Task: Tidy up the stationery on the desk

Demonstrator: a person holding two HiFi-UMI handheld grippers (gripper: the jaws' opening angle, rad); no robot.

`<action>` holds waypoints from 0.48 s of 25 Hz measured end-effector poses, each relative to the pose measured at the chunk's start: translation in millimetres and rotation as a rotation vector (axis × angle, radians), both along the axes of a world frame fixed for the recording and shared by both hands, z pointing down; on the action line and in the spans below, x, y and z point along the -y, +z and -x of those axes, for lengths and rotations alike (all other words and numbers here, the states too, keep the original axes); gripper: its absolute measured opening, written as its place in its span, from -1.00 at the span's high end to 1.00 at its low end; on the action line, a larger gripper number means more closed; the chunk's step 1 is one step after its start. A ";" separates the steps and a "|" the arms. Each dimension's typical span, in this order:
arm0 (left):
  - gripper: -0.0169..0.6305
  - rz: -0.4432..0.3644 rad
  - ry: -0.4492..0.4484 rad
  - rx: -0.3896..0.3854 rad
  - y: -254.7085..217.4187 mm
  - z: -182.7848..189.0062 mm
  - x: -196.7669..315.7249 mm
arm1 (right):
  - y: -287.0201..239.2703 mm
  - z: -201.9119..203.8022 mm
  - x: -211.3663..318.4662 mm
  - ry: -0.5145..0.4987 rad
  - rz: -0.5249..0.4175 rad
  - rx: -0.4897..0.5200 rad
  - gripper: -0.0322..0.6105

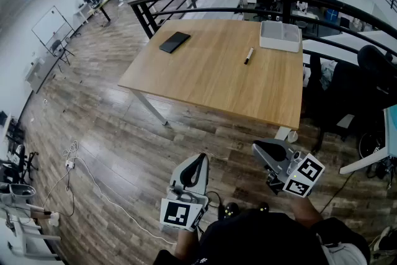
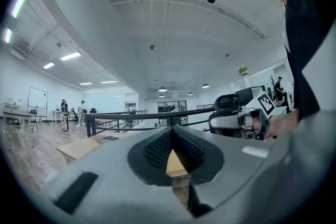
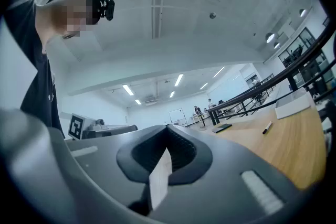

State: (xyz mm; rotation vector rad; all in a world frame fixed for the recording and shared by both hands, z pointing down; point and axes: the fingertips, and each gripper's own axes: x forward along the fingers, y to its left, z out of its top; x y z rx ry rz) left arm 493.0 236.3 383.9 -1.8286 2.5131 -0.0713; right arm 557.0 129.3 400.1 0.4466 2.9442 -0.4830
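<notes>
- Overhead, we hold the left tool and right tool at 6 o'clock, off the desk; the pen lies at 7 o'clock from the white tray.
- Left gripper view: jaws pressed together, gripping nothing.
- Right gripper view: likewise closed, empty; pen at 3 o'clock.

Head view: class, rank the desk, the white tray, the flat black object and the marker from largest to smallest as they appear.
1. desk
2. white tray
3. flat black object, only slightly smaller than the tray
4. marker
</notes>
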 end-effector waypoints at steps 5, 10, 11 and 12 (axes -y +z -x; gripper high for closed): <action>0.95 0.001 0.001 -0.004 3.4 2.2 3.2 | 0.9 0.6 3.6 0.000 0.013 0.008 0.87; 0.95 0.007 0.000 -0.002 3.1 1.0 10.2 | -1.5 -2.1 11.9 0.001 0.037 0.024 0.87; 0.96 0.008 -0.001 -0.001 3.7 1.0 12.0 | -1.9 -2.7 14.2 0.002 0.036 0.029 0.87; 0.96 0.009 -0.001 0.001 4.0 1.0 14.0 | -2.2 -3.1 16.7 0.003 0.037 0.034 0.87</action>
